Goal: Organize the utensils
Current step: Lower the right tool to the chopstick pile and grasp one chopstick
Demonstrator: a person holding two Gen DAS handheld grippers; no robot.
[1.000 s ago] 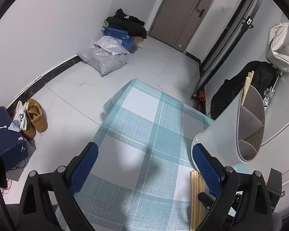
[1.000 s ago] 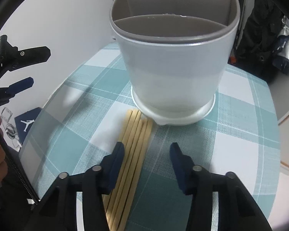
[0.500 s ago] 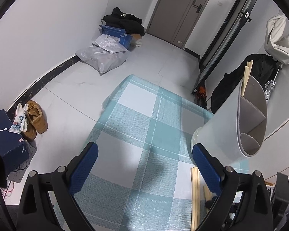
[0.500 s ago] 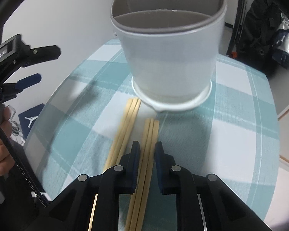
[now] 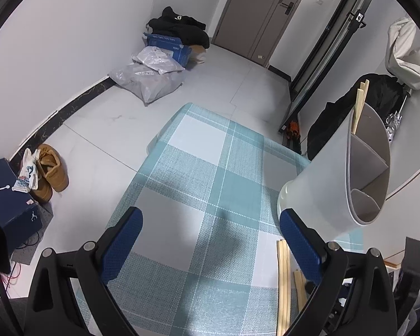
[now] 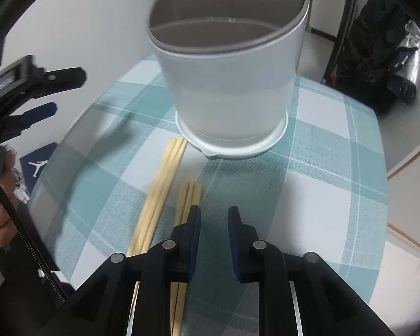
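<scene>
Split since a second ago: chopsticks (image 6: 165, 184) now in two bundles, lower centre | right gripper (image 6: 213, 218) just reopened slightly, nothing between jaws, beside right bundle | left gripper (image 5: 210, 240) wide open, empty | holder (image 6: 229, 84) upper centre on checked cloth (image 6: 322, 154).

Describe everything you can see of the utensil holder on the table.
The utensil holder is a tall, round, pale grey tub, plastic by its look, with a darker grey inner liner split by dividers into compartments. It stands upright in a shallow white base dish on the checked tablecloth. A few wooden chopsticks stick up from the far compartment; the near ones look empty. More loose chopsticks lie on the cloth, one bundle's tips reaching its base. No claw touches it.
</scene>
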